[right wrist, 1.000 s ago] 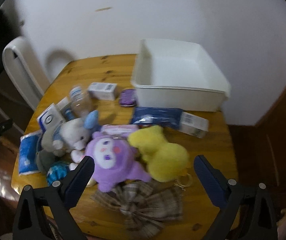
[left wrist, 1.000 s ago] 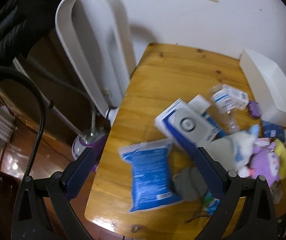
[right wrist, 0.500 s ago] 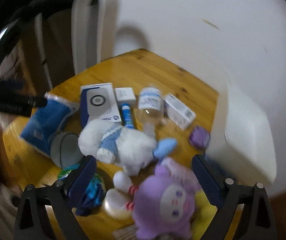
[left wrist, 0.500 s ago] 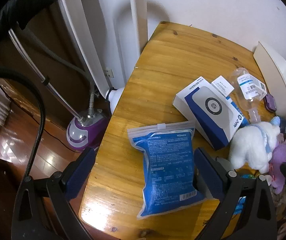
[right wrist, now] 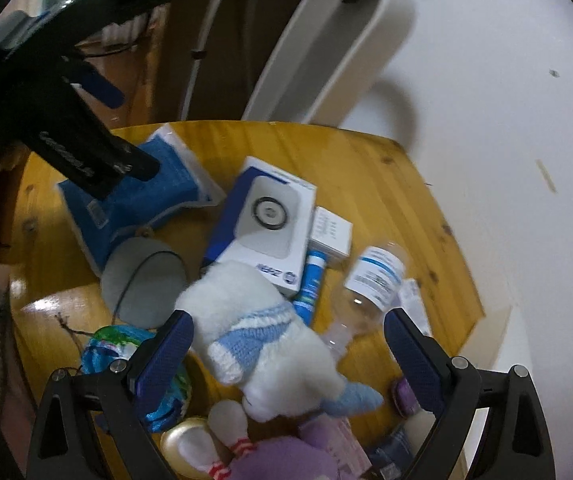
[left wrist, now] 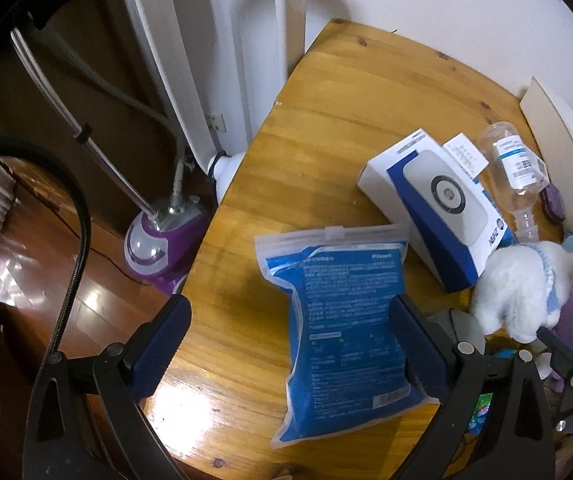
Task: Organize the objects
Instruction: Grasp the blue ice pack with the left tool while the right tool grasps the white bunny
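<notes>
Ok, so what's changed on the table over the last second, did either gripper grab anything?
Neither has grabbed anything. The left gripper has closed in over the blue pouch, jaws open. The right gripper swung left, away from the purple and yellow plush toys, and now hangs open over the white plush. The pouch, the white-and-blue box and the clear bottle lie where they were.

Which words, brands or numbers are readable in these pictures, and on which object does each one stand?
No text reads with certainty.
White and blue box: short blue logo, too blurred.
Blue zip pouch: small print, unreadable.
Clear bottle: label lines too small.
Small white carton: print too small.
</notes>
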`<state>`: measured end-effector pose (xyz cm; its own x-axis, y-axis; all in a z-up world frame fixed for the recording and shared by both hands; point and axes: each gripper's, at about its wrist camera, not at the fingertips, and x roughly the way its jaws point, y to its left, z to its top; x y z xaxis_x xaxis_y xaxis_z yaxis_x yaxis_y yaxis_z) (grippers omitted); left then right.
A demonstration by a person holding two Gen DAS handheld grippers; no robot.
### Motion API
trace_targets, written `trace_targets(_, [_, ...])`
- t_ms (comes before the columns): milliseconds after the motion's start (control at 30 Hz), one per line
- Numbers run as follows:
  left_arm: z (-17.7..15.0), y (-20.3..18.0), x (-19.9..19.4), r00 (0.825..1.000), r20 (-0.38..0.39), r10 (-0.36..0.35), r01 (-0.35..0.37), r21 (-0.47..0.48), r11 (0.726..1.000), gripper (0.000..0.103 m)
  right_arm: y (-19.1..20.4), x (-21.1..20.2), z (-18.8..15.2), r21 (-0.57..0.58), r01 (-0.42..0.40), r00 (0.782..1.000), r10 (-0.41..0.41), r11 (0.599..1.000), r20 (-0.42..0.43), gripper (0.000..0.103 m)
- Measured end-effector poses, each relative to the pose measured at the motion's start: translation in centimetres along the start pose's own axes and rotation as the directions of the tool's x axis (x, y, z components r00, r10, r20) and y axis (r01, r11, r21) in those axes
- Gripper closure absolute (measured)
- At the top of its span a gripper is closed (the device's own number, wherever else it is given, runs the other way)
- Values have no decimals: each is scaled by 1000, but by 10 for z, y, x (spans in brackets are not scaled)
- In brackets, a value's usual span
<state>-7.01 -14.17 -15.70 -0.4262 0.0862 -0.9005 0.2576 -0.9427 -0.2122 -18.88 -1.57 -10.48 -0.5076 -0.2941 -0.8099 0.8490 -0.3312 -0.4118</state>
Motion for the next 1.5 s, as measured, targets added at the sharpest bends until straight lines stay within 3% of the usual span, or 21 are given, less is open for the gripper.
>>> trace_targets(233, [1,2,8,1000,-16,-27,27,-25,999,3,3,12,5,-41,-98,995,96,994,-36,6])
trace_targets(433, [5,1,15,998,-32,-55,54,-32,998,3,23,36,-2,-121,-104,988,89,987,-123,7])
trace_targets(467, [6,0,17,998,-38,-59,58,-32,998,3,26,38,-3,-128,-101,988,84,987,-127,10])
trace_targets(533, [7,-3,21,995,-62,-75,73,-34,997,3,29,41,-4,-134,-92,988,73,987,-139,27])
trace_targets(633, [8,-12,34,987,-131,-94,95,-1,995,4,26,42,-4,-117,-85,988,69,989,-137,31])
trace_targets(733, [6,-17,40,984,-153,-88,92,22,995,13,19,41,-3,-83,-75,989,64,994,-134,44])
trace_targets(800, [7,-18,43,983,-163,-82,88,26,996,19,13,41,-2,-44,-92,987,85,995,-140,45])
trace_targets(1100, [23,-15,42,987,-146,-61,66,34,997,44,11,36,-4,-6,-91,988,90,996,-129,47])
trace_targets(1267, [30,-12,40,990,-135,-48,52,27,998,47,5,28,-4,38,-95,989,99,995,-113,49])
trace_targets(1467, [38,-12,17,997,-63,-38,42,55,998,47,-5,11,-4,93,-90,992,97,992,-76,49])
trace_targets(1500, [22,-17,11,998,-49,-41,44,58,997,47,-5,8,-4,97,-87,993,95,991,-73,49])
